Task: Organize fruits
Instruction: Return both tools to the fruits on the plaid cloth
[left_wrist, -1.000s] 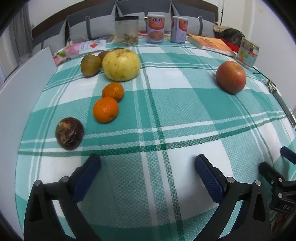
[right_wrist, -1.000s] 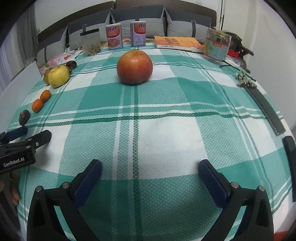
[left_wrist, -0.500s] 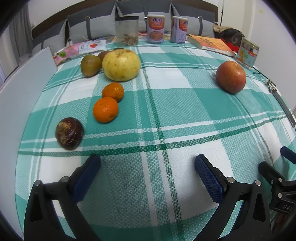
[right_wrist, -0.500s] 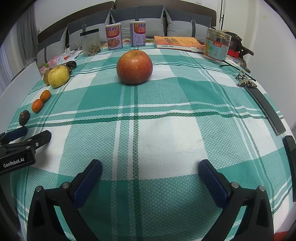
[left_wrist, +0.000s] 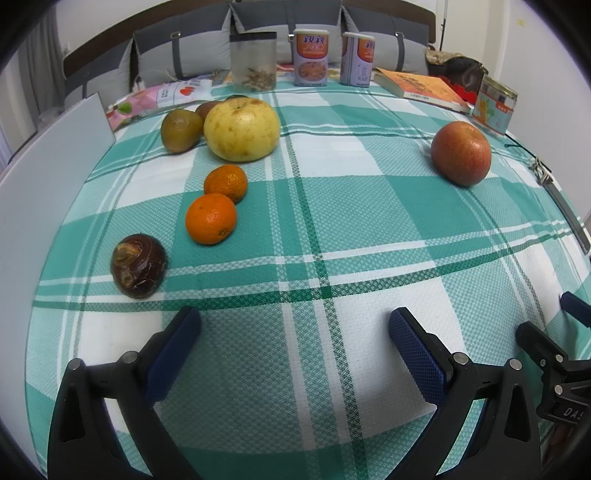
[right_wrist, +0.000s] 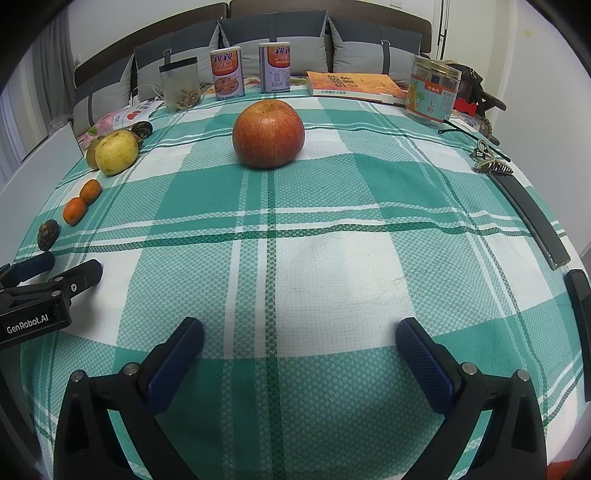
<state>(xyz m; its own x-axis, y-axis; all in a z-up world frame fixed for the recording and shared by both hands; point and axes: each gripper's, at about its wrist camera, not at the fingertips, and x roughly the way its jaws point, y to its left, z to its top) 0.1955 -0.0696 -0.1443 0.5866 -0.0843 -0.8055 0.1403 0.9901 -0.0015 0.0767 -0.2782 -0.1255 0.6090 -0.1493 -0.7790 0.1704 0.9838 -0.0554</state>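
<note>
Nothing has shifted since a second ago: both grippers hover in the same spots over the checked tablecloth (right_wrist: 332, 266), and every fruit lies where it lay. Left gripper (left_wrist: 295, 332) is spread wide and empty; right gripper (right_wrist: 300, 339) is likewise released, holding nothing.

Taking the red apple (right_wrist: 268, 133) as the mark: it sits alone, straight ahead of the right gripper and well apart from it. Far to its left runs a line of fruit, nearest the left gripper first: a dark brown wrinkled fruit (left_wrist: 138, 266), then two oranges (left_wrist: 210, 218) touching each other, then a big yellow apple (left_wrist: 242, 129) with a green-brown fruit (left_wrist: 181, 130) just beside it.

Behind the red apple, along the table's far edge, stand two cans (right_wrist: 226, 73), a clear jar (right_wrist: 180, 88), an orange book (right_wrist: 354, 85) and a labelled tin (right_wrist: 434, 92). Grey cushions (right_wrist: 273, 29) and white walls lie beyond
</note>
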